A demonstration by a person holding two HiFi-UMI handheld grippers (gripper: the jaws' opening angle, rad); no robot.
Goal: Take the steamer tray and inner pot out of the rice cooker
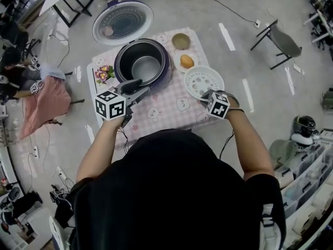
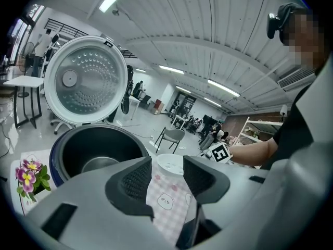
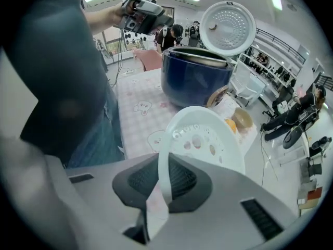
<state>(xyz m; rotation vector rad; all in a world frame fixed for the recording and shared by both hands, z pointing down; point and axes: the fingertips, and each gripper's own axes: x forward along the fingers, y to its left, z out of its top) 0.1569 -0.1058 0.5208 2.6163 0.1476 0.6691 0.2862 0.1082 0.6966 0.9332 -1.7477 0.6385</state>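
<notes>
Our right gripper (image 3: 162,178) is clenched on the near rim of the white steamer tray (image 1: 204,81), which is out of the rice cooker (image 1: 165,69) and over the checked cloth (image 1: 166,105) just to its right. Our left gripper (image 2: 166,178) hovers at the cooker's near edge, jaws apart and empty; the inner pot (image 1: 146,67) sits inside the cooker

rice cooker (image 1: 119,61) mouth open, lid (image 1: 123,21) raised behind
</notes>
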